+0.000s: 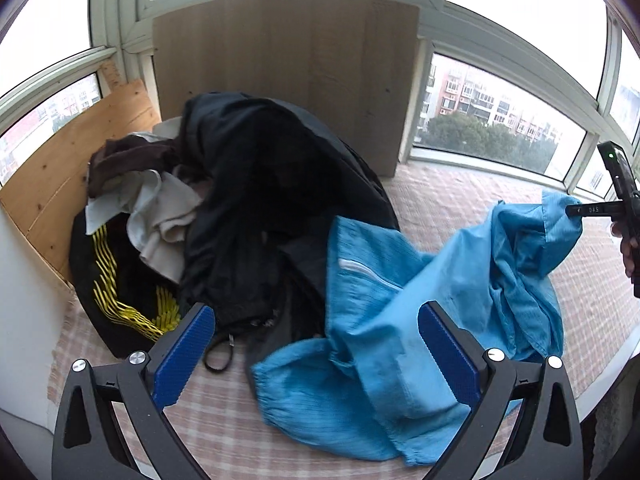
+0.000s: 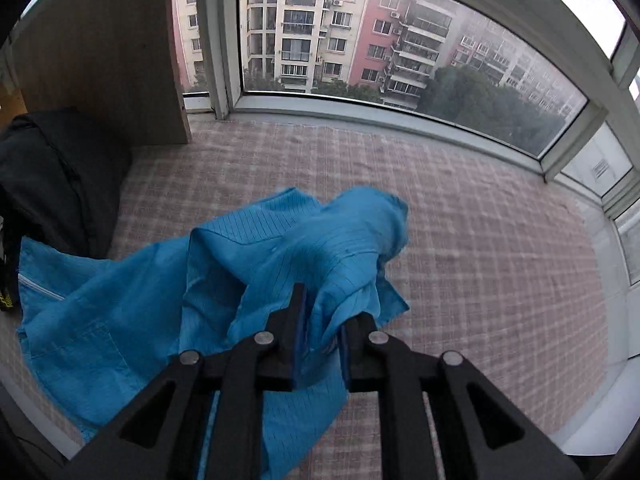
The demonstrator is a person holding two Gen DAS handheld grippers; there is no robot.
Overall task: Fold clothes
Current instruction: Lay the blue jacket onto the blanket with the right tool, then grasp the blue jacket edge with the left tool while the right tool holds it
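Observation:
A blue garment [image 1: 400,280] lies crumpled on the pink checked cover [image 1: 448,200], one end lifted toward my right gripper [image 1: 574,210] at the far right edge. In the right wrist view, the right gripper [image 2: 326,308] shows a narrow gap between its jaws. A fold of the blue garment [image 2: 140,300] passes loosely through that gap. My left gripper [image 1: 316,312] hangs wide open over the near part of the garment, with nothing held. Its right blue pad [image 1: 448,356] is over the blue cloth.
A heap of clothes sits at the left: a black jacket [image 1: 260,200], a white cloth [image 1: 160,216], a brown piece [image 1: 120,160] and a black piece with yellow stripes [image 1: 120,292]. Wooden boards [image 1: 288,60] stand behind it. Windows [image 2: 400,40] ring the checked cover [image 2: 480,240].

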